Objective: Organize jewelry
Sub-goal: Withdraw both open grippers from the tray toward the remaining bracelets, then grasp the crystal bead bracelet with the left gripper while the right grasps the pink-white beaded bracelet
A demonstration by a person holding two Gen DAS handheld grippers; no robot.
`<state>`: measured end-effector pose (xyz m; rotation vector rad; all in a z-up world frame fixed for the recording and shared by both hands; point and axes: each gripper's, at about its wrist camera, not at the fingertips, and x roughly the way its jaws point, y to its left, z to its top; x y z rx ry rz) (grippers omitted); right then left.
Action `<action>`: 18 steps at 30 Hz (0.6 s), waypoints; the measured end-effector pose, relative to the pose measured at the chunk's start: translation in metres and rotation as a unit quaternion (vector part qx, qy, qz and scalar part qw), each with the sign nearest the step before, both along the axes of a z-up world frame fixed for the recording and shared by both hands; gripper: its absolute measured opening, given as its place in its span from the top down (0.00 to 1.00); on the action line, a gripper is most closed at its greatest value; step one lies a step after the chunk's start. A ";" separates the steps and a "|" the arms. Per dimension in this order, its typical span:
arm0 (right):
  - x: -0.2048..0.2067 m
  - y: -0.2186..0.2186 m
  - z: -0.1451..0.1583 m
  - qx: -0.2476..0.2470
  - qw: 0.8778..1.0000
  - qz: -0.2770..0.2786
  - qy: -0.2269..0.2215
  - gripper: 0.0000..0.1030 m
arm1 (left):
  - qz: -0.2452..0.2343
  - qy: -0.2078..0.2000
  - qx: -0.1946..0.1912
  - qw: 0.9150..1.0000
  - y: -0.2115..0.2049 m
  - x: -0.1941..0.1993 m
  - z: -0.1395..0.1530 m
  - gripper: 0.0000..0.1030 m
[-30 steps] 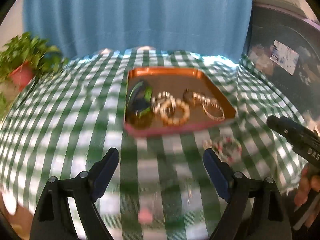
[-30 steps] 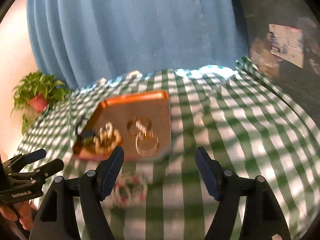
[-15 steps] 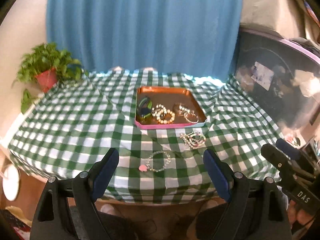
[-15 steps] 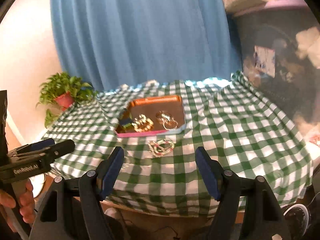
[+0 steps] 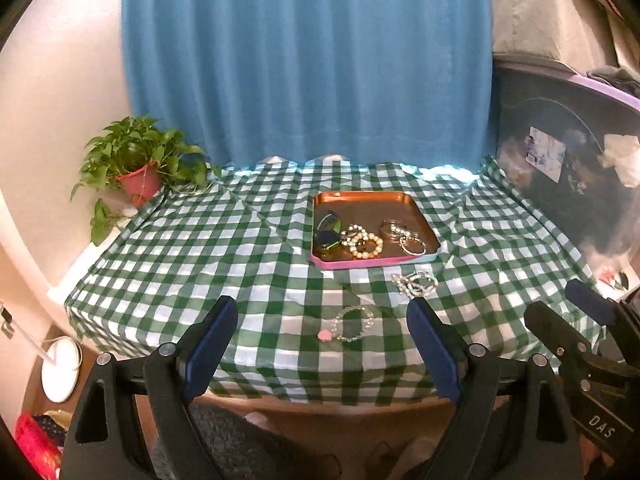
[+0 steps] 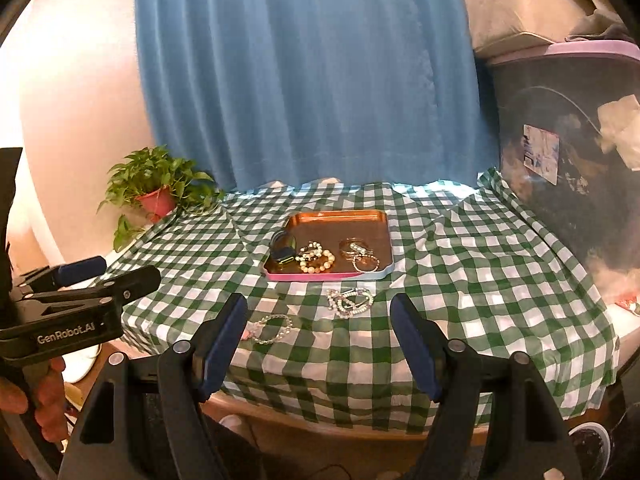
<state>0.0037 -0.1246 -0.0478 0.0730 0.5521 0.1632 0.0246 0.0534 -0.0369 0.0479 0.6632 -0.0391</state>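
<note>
Black left tongs (image 5: 322,340), lettered "GenRobot.AI", and right tongs (image 6: 319,336), lettered "DAS", both gape empty. Jewelry fills the copper tray (image 5: 360,197) on the checked surface (image 5: 200,248); two bracelets (image 5: 352,323) lie before it.

I see a glossy copper-toned metal tray (image 5: 362,199), matt checked cloth (image 5: 224,248) over the worktop, pearly smooth beads on a bracelet (image 5: 366,245), and soft pleated blue curtain fabric (image 5: 308,60).
</note>
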 end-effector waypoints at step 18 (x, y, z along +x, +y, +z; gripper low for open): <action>0.044 -0.002 -0.044 0.017 1.000 0.016 0.018 0.31 | -0.038 0.046 -0.050 0.997 0.019 0.064 -0.067 0.16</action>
